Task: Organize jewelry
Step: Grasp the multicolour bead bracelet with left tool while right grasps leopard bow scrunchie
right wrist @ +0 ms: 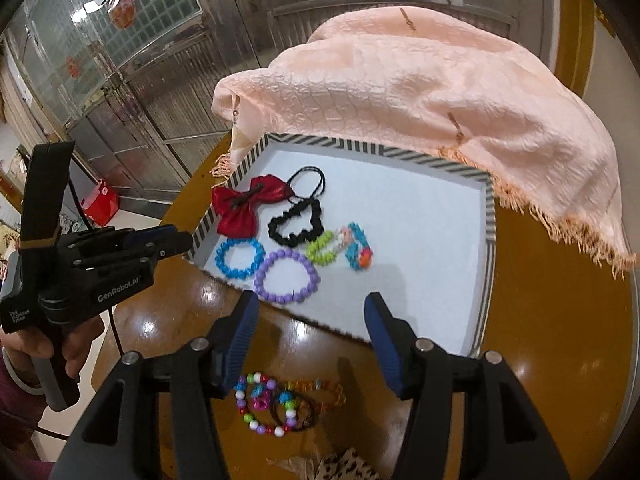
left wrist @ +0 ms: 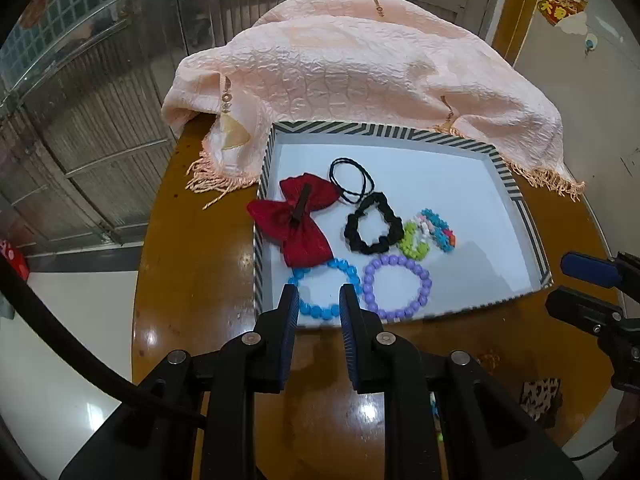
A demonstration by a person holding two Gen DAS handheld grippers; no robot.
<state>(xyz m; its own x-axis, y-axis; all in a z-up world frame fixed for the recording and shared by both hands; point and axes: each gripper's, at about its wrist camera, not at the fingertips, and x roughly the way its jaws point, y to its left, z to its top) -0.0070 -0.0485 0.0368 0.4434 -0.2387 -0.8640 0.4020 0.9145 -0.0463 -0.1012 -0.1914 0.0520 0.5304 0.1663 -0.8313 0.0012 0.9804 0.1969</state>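
A striped-rim tray holds a red bow, thin black hair ties, a black scrunchie, a blue bead bracelet, a purple one and green and turquoise bead bands. My left gripper hangs over the tray's near left corner, its fingers a narrow gap apart with nothing between them. My right gripper is open and empty over the near rim. Loose multicoloured bead bracelets lie on the table below it.
A peach fringed cloth drapes over the back of the round brown table and the tray's far rim. A leopard-print item lies near the front edge. A hand holds the left gripper's handle. Metal-framed doors stand behind.
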